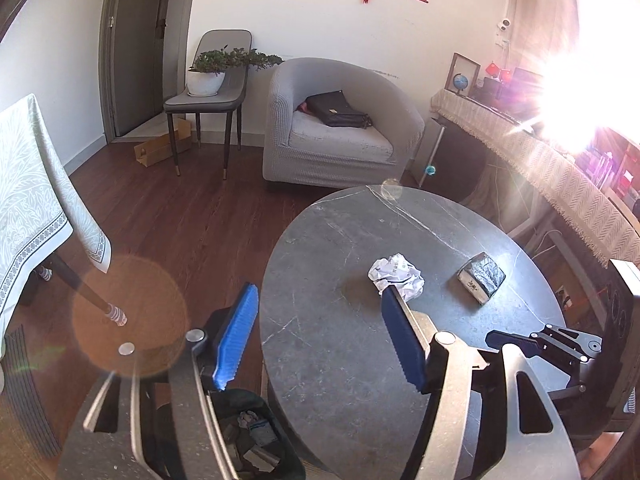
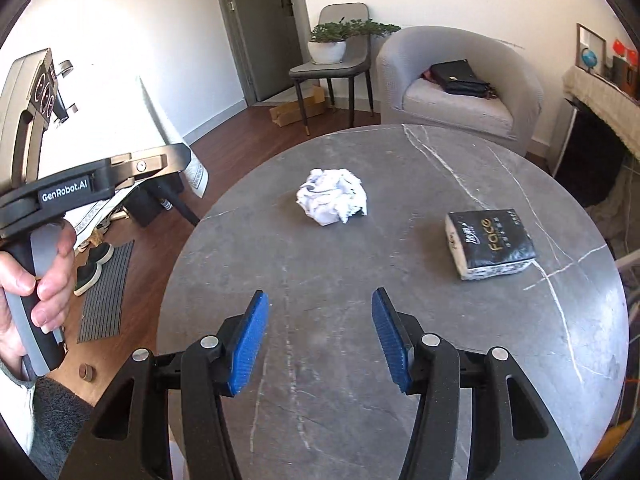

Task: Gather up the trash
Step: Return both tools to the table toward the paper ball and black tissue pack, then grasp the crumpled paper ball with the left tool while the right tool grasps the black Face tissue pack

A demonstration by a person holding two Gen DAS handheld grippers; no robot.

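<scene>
A crumpled white paper ball (image 2: 332,196) lies near the middle of the round grey marble table (image 2: 360,360), with a black tissue pack (image 2: 490,242) to its right. My right gripper (image 2: 320,328) hovers open over the table's near side, short of the paper, nothing between its blue pads. My left gripper (image 1: 318,320) is open and empty at the table's left edge; its right fingertip overlaps the paper ball (image 1: 396,274) in that view. Below it stands a black bin (image 1: 256,436) holding some scraps. A hand (image 2: 36,276) holds the left gripper's handle.
A grey armchair (image 1: 336,124) with a black bag stands beyond the table, beside a chair carrying a potted plant (image 1: 208,72). A cloth-covered table (image 1: 28,208) is at the left, a draped shelf (image 1: 560,176) at the right. Strong glare whitens the upper right of the left wrist view.
</scene>
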